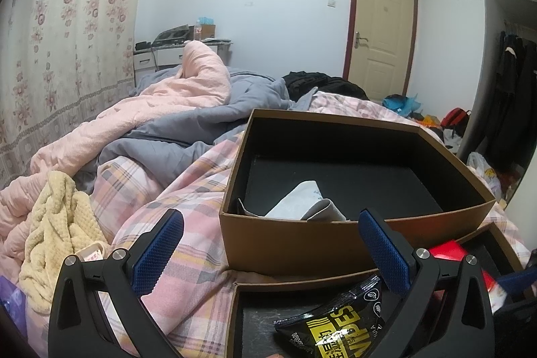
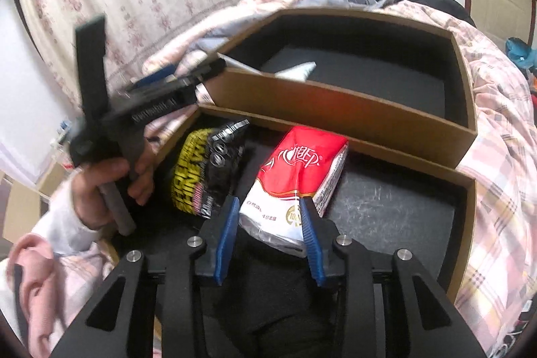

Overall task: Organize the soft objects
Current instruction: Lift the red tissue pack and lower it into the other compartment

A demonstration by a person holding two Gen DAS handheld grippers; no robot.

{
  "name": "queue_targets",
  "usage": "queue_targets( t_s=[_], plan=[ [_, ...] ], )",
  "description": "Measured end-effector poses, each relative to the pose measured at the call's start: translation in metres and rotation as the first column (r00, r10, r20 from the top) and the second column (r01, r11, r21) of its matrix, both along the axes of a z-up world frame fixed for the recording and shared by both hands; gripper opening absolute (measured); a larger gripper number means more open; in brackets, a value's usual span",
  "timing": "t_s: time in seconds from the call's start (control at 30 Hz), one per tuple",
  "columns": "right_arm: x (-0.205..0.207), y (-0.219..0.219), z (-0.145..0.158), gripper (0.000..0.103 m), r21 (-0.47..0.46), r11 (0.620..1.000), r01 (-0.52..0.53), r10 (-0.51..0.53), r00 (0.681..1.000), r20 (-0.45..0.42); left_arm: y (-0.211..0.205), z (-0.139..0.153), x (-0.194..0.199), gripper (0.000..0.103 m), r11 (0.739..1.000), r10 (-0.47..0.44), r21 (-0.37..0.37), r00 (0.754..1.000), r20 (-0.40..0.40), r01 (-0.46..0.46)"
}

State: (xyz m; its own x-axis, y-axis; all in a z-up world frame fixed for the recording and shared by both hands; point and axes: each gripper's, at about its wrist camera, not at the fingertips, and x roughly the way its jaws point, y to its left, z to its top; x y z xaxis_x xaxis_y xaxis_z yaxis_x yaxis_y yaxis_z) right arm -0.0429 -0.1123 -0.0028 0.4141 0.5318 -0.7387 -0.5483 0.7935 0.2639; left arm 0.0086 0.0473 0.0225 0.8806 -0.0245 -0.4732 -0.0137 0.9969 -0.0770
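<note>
Two brown boxes with black linings sit on the bed. The far box (image 1: 302, 244) (image 2: 335, 109) holds a grey-white folded cloth (image 1: 302, 202) (image 2: 298, 69). The near box (image 2: 463, 223) (image 1: 236, 301) holds a black-and-yellow wipes pack (image 1: 339, 324) (image 2: 204, 170) and a red-and-white tissue pack (image 2: 295, 183) (image 1: 449, 252). My right gripper (image 2: 270, 213) is shut on the near end of the tissue pack, inside the near box. My left gripper (image 1: 268, 234) is open and empty, above the near box's left corner. A cream waffle towel (image 1: 57, 234) lies crumpled on the bed at left.
Pink quilt (image 1: 151, 103) and grey duvet (image 1: 201, 123) are heaped at the bed's far left. Black clothes (image 1: 319, 83) lie at the far end. Floral curtain (image 1: 50, 39) on the left, door (image 1: 379, 26) beyond. The left hand and its gripper (image 2: 157, 103) show blurred in the right wrist view.
</note>
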Motion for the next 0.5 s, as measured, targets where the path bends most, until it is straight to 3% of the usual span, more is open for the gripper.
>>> queue_targets(
  t_s=[0.27,0.33,0.5],
  plan=[
    [0.01,-0.007,0.01,0.033,0.177,0.984,0.035,-0.047,0.997,0.066,0.0,0.0,0.0,0.103,1.0,0.001,0.001,1.0,0.001,-0.001],
    [0.017,-0.013,0.011,0.033,0.251,0.967,0.053,-0.067,0.997,0.047,0.0,0.0,0.0,0.103,1.0,0.001,0.002,1.0,0.001,-0.001],
    [0.017,-0.011,0.025,0.033,0.315,0.948,0.045,-0.081,0.992,0.101,0.0,0.0,0.0,0.103,1.0,0.0,0.003,1.0,0.002,0.0]
  ],
)
